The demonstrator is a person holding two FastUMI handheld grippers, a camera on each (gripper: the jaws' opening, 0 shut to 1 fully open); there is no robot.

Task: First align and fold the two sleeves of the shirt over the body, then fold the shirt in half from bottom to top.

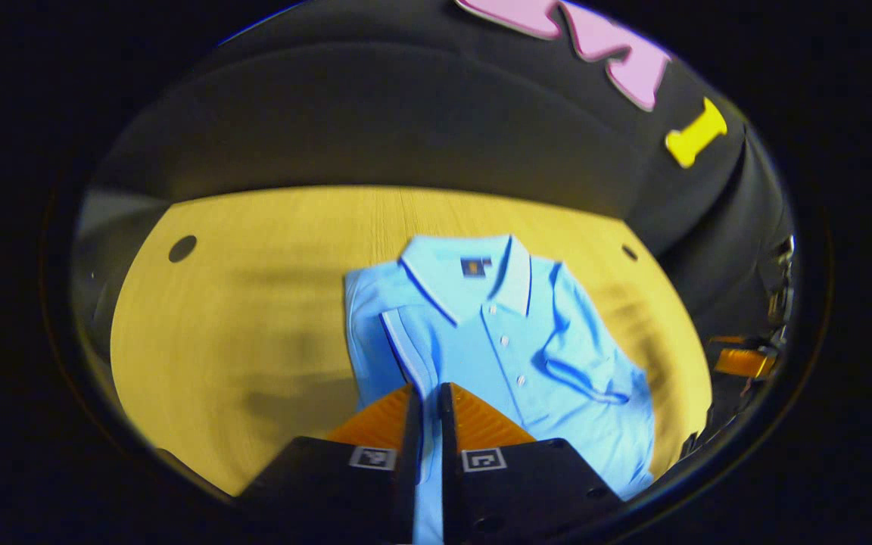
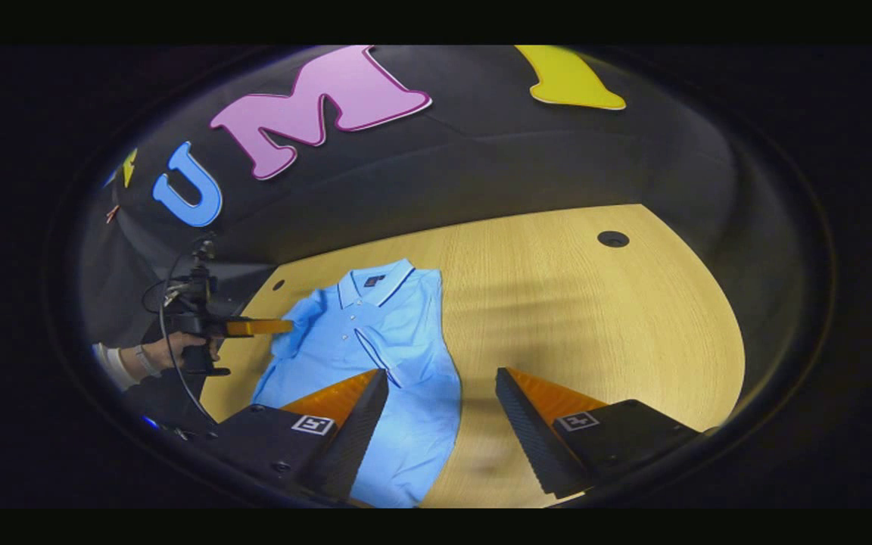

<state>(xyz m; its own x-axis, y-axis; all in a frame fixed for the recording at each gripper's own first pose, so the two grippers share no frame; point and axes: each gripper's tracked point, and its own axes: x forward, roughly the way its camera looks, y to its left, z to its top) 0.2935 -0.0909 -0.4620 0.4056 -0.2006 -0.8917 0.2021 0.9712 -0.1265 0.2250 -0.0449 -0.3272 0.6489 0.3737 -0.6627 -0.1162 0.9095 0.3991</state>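
A light blue polo shirt lies face up on the wooden table, collar toward the wall. One sleeve is folded across the body. The other sleeve's striped cuff runs into my left gripper, which is shut on it with fabric showing between the fingers. In the right gripper view the shirt lies left of centre, with the left gripper at its left edge, held by a hand. My right gripper stands open over the shirt's right edge, holding nothing.
The table has a round hole near the far right corner and a smaller hole near the shirt's shoulder. The black cloth wall rises just behind the table. Bare wood stretches to the right of the shirt.
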